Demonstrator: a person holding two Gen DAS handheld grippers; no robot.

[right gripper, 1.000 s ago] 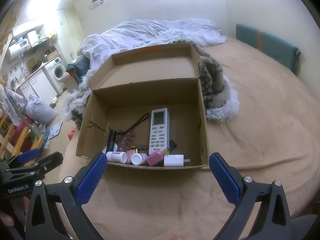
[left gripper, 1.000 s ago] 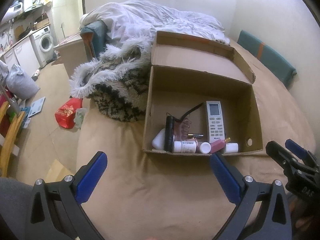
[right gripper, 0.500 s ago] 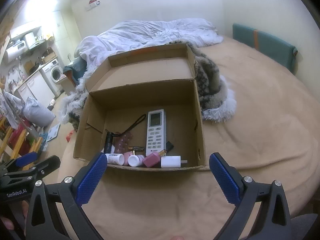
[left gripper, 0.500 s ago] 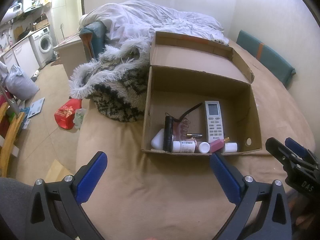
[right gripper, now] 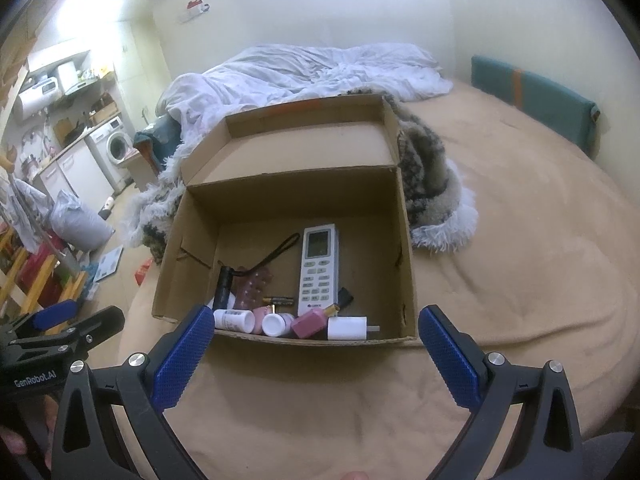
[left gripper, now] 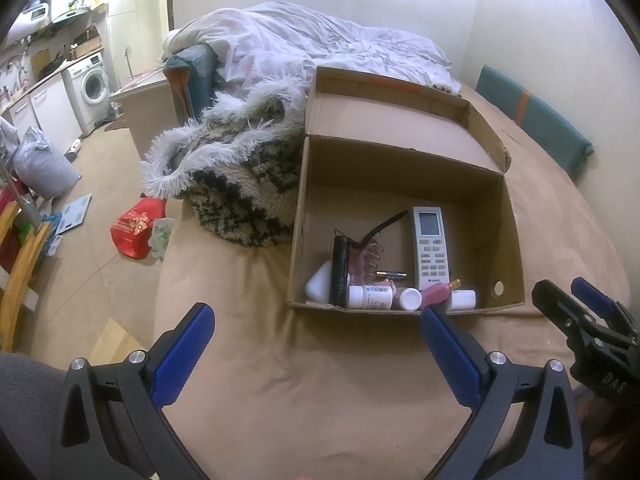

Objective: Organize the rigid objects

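Presently, one cardboard box (right gripper: 404, 248) stood on the bed (right gripper: 500, 272), lid flap folded back for access. Against its near wall lay white bottles (right gripper: 234, 320), a pink bottle (right gripper: 307, 323) and a torch (right gripper: 223, 286); a remote (right gripper: 319, 266) lay toward its middle. Left gripper (left gripper: 316, 344) and right gripper (right gripper: 314, 346) hovered before its near wall, both spread and empty (likely poised for a pick).
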